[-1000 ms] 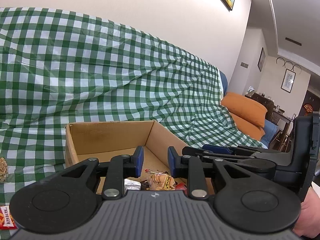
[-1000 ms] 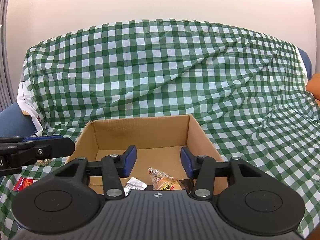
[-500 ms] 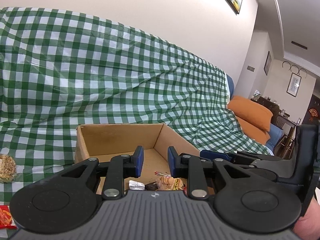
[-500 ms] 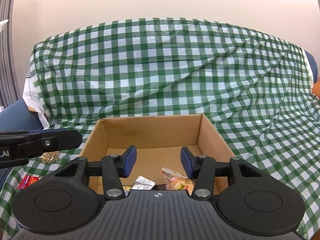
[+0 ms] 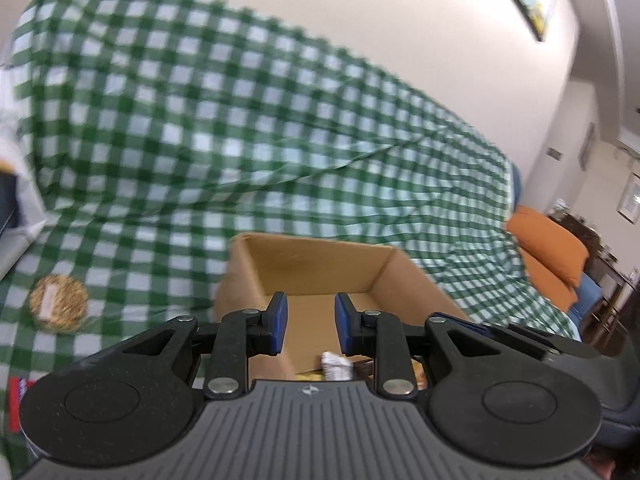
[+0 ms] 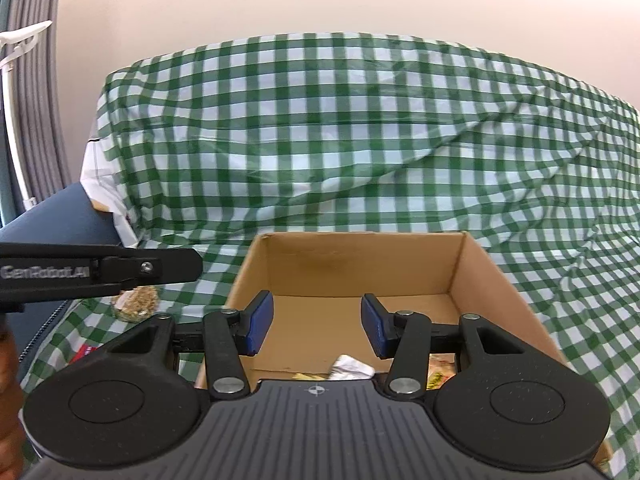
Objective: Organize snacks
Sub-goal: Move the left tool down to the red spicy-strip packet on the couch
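An open cardboard box sits on the green checked cloth and holds several wrapped snacks, among them a silver wrapper and a yellow packet. My left gripper is open and empty over the box's near left part. My right gripper is open and empty over the box's near edge. A round grain cake lies on the cloth left of the box. A red packet lies nearer, at the left.
The checked cloth drapes up over a sofa back behind the box. Orange cushions lie at the right. The left gripper's body crosses the right wrist view at the left. A dark blue sofa arm is at the left.
Both grippers have swung to the left, so the box sits further right in both views. The grain cake has come fully into the left wrist view. Both stay open.
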Demonstrator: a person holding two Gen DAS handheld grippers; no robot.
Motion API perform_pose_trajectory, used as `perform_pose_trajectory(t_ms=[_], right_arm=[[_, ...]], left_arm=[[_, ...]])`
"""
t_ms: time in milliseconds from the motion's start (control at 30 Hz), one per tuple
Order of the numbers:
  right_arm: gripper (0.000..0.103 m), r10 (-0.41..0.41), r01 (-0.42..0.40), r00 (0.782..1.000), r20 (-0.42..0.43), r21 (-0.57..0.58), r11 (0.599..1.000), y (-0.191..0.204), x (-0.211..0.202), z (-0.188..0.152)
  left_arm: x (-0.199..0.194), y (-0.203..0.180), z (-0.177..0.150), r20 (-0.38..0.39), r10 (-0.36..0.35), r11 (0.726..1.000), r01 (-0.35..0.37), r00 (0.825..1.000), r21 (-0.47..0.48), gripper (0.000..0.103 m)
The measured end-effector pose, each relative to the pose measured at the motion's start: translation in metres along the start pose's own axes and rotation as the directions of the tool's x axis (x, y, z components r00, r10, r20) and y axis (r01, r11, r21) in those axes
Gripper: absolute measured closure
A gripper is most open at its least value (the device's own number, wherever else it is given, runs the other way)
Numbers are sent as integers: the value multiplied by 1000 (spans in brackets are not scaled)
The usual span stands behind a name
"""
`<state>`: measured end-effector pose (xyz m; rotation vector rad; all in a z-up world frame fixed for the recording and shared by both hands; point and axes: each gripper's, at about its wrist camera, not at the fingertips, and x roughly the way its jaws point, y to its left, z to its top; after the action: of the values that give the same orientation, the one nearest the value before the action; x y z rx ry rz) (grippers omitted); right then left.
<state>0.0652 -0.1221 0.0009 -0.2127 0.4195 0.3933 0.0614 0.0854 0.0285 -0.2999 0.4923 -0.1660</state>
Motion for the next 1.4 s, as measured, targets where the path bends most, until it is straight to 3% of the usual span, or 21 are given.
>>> perform_pose_trajectory(t_ms=[133,233,333,467,600,667,800,967,1033,1133,1200,1333,1400], right_arm=[[52,23,-23,1000,-3,-9,1000,12,2,1],[52,35,-35,999,-3,-16,999,17,3,1],[52,41,-41,999,-5,-16,999,18,3,2],[52,43,-43,999,0,-6,999,15,1,4],[52,47,-47,999,2,14,999,11,0,4],[52,53,-53,999,6,25,998,11,-1,5],[52,77,-78,997,10,38,996,9,-1,6],[52,95,-95,996,2,40,995,9,2,6],[52,98,-97,995,-3,40,994,8,3,5],[52,100,-100,995,-6,44,994,7,4,6],[52,100,-100,995,-7,47,994,8,4,6],[52,99,-98,995,-13,52,994,10,6,5],[52,100,-99,995,-17,51,994,11,8,5]], left_arm=[[14,32,-2,-100,109,985,-121,989,-123,75],[26,66,-8,-219,192,932,-248,957,-266,68],[27,103,-18,-314,260,832,-376,913,-407,48],[14,144,-29,-355,295,689,-455,887,-564,43],[7,167,-37,-397,327,580,-514,858,-632,39],[11,173,-41,-420,321,544,-528,849,-652,35],[30,181,-42,-461,317,520,-558,829,-647,31],[56,179,-36,-492,438,501,-659,752,-561,25],[68,173,-34,-498,484,516,-694,720,-502,18],[87,161,-31,-512,552,541,-750,658,-381,16],[98,156,-32,-513,586,544,-774,627,-325,15],[108,150,-33,-511,631,548,-801,585,-241,15],[110,147,-33,-510,646,550,-810,567,-204,22]])
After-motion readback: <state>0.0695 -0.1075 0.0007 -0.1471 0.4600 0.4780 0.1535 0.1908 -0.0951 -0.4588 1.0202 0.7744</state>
